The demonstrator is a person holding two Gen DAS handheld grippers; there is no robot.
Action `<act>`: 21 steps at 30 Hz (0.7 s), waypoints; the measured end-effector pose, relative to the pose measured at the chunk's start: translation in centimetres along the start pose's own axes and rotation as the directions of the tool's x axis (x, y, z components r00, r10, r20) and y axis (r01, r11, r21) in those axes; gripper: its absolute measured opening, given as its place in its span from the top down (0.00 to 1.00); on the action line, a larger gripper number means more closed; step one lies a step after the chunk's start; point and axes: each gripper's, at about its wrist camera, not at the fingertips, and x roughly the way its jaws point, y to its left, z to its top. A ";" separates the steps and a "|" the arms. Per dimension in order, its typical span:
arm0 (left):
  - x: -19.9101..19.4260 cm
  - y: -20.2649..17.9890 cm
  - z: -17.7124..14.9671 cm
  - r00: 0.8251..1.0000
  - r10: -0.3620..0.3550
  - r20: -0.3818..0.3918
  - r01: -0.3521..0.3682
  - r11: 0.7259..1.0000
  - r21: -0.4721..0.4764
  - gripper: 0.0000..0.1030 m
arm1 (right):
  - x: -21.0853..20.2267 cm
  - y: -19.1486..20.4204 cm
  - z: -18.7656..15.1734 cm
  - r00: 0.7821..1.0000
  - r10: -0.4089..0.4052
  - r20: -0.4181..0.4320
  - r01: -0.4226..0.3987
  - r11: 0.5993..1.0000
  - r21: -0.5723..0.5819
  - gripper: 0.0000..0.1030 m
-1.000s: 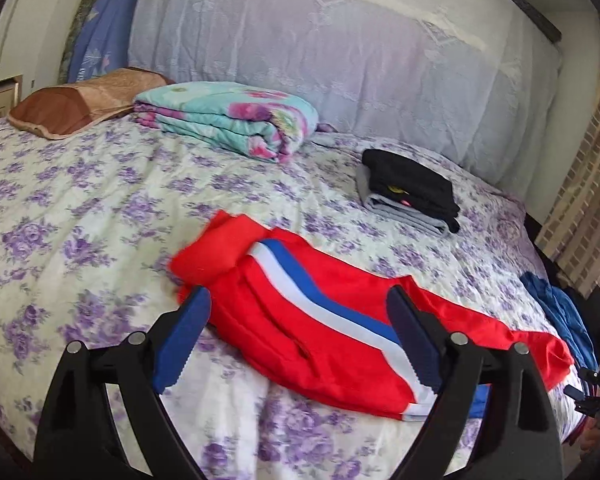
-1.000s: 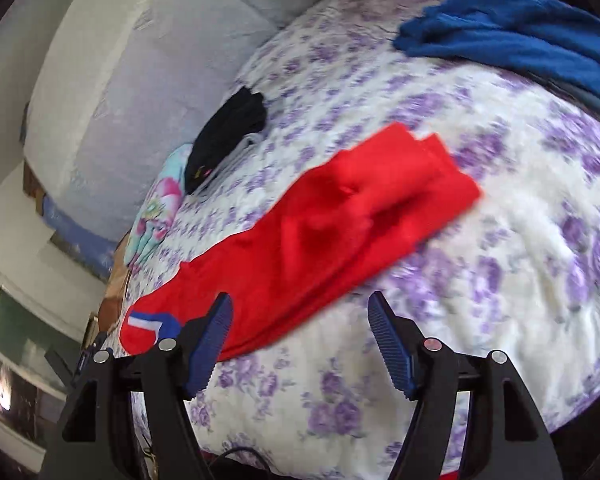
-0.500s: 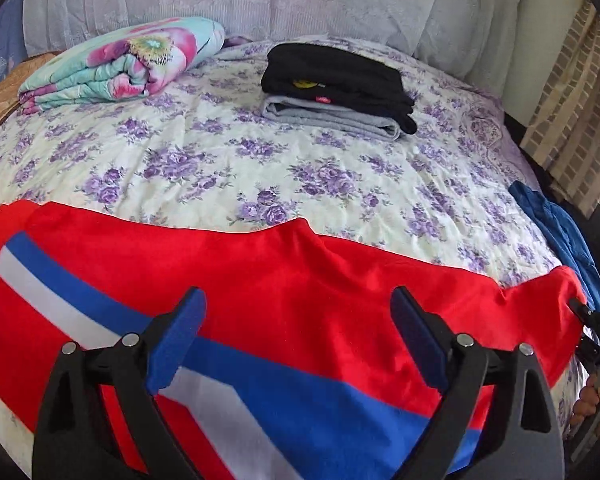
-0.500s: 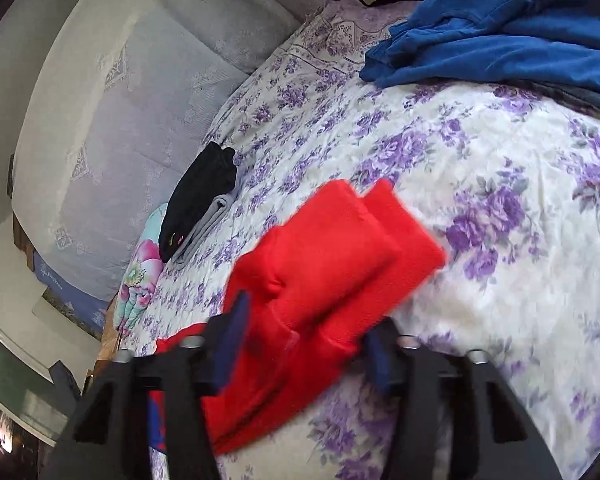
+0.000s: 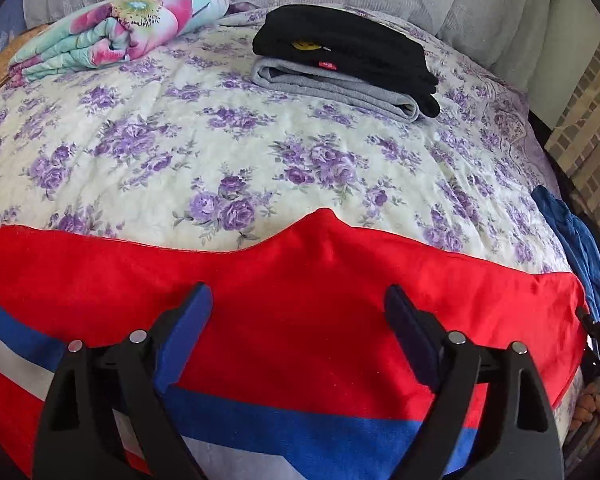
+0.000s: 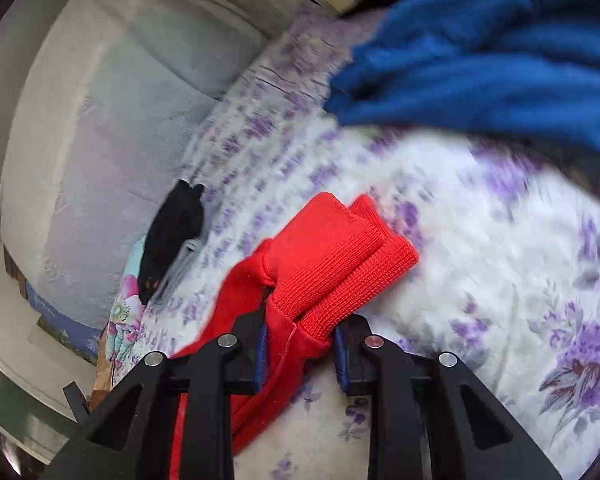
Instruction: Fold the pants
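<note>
Gripping the ribbed cuffs of the red pants, the right tongs are clamping both leg ends, probably to carry them over for a fold. The left tongs are closing slightly yet gaping wide above the pants' middle, pinching nothing. Only the left view is showing the pants spread across the bed with 1 folded stack beyond them.

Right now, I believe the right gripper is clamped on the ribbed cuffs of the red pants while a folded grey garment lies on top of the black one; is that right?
Not quite: the stacking is reversed. In the left wrist view the black garment lies on top of the grey garment. The right gripper is indeed clamped on the red pants at the cuffs.
</note>
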 end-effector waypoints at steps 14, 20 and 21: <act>-16.2 14.5 -4.2 0.940 0.173 0.293 -0.101 0.965 -0.244 0.10 | -2.7 7.7 -2.0 0.976 -0.057 0.210 0.126 0.934 -0.333 0.73; -18.9 22.2 -8.6 0.922 0.208 0.327 -0.038 0.889 -0.457 0.10 | -0.5 20.5 -9.2 0.972 -0.019 0.233 0.194 0.622 -0.758 0.73; -18.7 22.8 -8.9 0.924 0.215 0.317 -0.043 0.881 -0.472 0.10 | 0.6 22.4 -11.5 0.978 -0.021 0.207 0.185 0.538 -0.822 0.71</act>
